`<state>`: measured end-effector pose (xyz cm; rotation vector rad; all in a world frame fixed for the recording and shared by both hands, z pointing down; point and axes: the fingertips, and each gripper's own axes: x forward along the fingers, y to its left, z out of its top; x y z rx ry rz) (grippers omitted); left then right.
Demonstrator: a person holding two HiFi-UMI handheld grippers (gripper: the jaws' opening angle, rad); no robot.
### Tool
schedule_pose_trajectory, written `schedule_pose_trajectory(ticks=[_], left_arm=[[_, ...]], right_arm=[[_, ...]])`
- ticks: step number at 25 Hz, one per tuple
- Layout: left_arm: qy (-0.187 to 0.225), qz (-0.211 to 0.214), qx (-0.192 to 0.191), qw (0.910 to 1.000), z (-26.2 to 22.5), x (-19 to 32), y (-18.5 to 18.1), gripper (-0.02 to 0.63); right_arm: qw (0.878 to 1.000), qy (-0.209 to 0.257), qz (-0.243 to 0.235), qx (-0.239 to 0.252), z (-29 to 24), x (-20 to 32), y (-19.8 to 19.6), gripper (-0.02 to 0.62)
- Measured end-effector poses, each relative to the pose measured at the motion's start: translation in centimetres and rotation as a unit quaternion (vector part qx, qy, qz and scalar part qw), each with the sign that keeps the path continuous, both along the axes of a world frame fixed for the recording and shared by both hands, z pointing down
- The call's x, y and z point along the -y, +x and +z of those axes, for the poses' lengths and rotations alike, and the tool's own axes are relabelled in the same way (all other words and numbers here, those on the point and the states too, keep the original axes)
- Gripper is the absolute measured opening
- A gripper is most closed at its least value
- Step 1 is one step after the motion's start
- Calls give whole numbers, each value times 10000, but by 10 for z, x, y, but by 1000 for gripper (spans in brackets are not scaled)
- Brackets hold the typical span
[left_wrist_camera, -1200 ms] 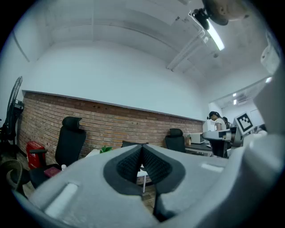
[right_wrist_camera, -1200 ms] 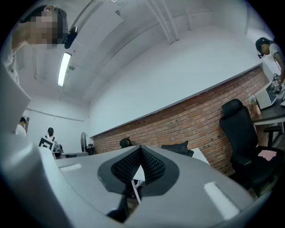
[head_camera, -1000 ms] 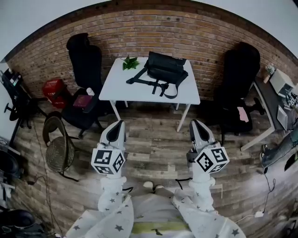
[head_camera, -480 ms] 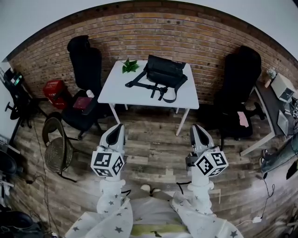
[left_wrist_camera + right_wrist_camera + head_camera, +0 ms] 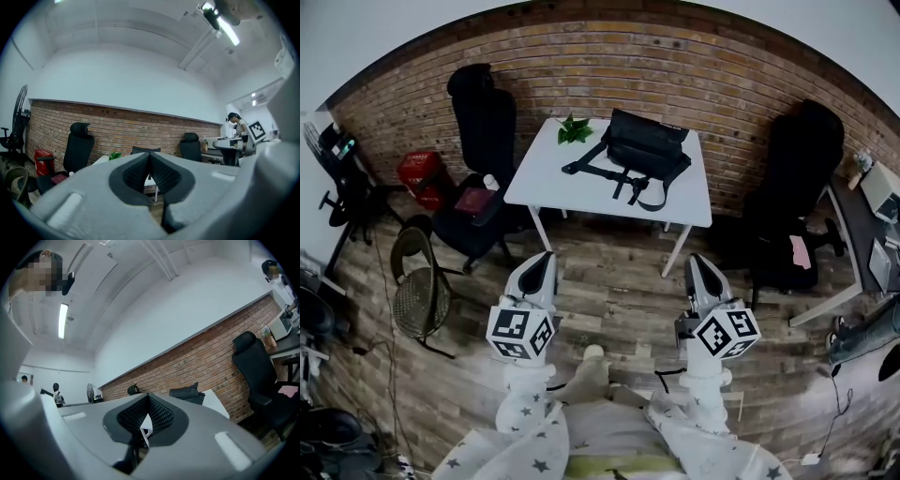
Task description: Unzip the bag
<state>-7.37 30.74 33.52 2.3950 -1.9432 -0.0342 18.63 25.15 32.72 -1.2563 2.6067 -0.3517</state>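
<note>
I hold my left gripper point(image 5: 542, 262) and my right gripper point(image 5: 697, 265) out in front of me, above the wood floor point(image 5: 619, 309). Both have their jaws pressed together, with nothing in them. The black bag point(image 5: 649, 150) lies on the white table point(image 5: 546, 180) at my 12 o'clock, well apart from both grippers. Its straps point(image 5: 623, 183) lie on the table at the bag's 7 o'clock. A little green plant point(image 5: 575, 128) sits at the bag's 10 o'clock. One black chair point(image 5: 483, 117) stands at my 10 o'clock.
</note>
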Motion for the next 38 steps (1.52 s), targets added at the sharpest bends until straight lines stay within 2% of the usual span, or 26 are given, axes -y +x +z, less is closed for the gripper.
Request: schedule_pose_trajectory(ticks=[5,9,26,38], left_arm=[[-50,-99,17,9999,3,20,-9,-2],[-76,-102,-14,9999,9,51,-21,-2],[-259,365,-123,9989,24,254,-85,-2],[-515,559,-236,9968,48,304,-110,-2]], right_arm=[[10000,-49,-83,-2,5,24,-10,6],[10000,-11,47,-6,9,53,-14,6],[9980,-293,555,14,25,227,-73,6],[9952,-574,791,-77,45,267,-96,8]])
